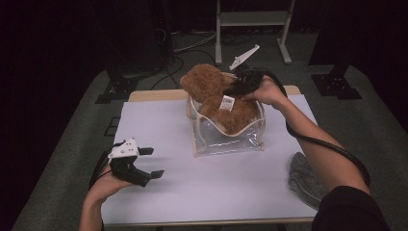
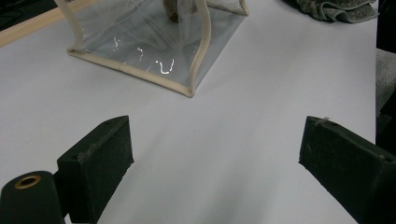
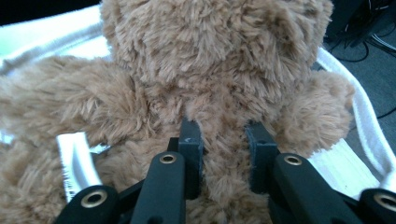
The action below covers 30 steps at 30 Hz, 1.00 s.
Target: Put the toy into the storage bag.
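The bear [image 1: 217, 98] sits half inside the clear bag [image 1: 230, 135], its head above the rim on the side toward the left gripper and its rump and tag over the opening. It looks light and soft; plush gives under a pinch, so a grip can slip off fur alone. The right gripper [image 3: 223, 154] is clamped narrow on a fold of plush at the bear's back, which seems a fair hold while it takes stuffing and not only pile. The bag is limp film with cream piping [image 2: 201, 51], and its walls will likely buckle if the bear is pushed against them. The left gripper [image 1: 151, 162] hovers with jaws wide and empty over bare table [image 1: 159, 192], well short of the bag. A grey cloth [image 1: 303, 178] lies apart from the bag, near the table's right edge.
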{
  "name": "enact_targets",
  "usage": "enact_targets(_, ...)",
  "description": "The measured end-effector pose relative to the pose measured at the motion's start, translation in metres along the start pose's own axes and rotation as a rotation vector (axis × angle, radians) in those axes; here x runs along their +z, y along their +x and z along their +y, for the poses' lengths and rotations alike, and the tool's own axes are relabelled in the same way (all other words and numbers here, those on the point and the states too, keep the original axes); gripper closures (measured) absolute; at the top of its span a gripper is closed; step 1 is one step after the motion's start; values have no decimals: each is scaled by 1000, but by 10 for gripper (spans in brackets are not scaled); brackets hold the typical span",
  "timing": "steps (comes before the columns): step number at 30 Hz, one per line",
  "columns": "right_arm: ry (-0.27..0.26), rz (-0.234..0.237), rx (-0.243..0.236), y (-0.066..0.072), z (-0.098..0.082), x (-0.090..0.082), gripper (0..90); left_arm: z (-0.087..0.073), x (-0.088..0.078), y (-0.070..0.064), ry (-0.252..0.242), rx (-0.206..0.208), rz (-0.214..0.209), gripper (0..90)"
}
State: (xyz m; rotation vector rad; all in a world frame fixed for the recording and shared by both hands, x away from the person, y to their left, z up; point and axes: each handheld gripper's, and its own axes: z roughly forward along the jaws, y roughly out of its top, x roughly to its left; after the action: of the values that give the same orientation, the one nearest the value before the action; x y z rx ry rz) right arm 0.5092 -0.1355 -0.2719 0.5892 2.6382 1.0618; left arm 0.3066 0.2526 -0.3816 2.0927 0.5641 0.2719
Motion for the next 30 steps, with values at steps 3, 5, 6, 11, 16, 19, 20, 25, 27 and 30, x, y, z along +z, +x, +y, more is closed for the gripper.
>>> enact_targets(3, 20, -7, 4, 1, 0, 3, 726, -1, 0, 0, -4, -4, 2, 86)
enact_targets(5, 28, -12, -1, 1, 0, 4, 725, -1, 0, 0, -6, -5, 1, 85)
enact_targets(6, 50, -26, -9, 2, 0, 7, 728, -1, 0, 0, -4, -7, 1, 85)
enact_targets(11, 107, -62, -6, 5, 4, 14, 724, -1, 0, -1, 0, -3, -3, 85)
enact_targets(16, 97, -60, 34, 1, 5, 10, 705, 0, 0, -1, -3, -3, -1, 85)
enact_targets(19, 123, -88, 15, 4, 4, 10, 720, 0, 0, -2, 0, 1, -4, 85)
enact_targets(20, 127, -93, 10, 4, 3, 11, 721, 0, 1, -2, -1, 0, -5, 85)
enact_targets(25, 144, -91, 14, 5, 1, 16, 717, -1, 1, -2, 1, -3, -5, 85)
enact_targets(27, 141, -86, 17, 5, 1, 15, 707, 0, 1, -2, 0, -3, -6, 85)
enact_targets(30, 107, -53, 57, 0, 3, 9, 619, 0, 2, -2, 2, -3, -7, 85)
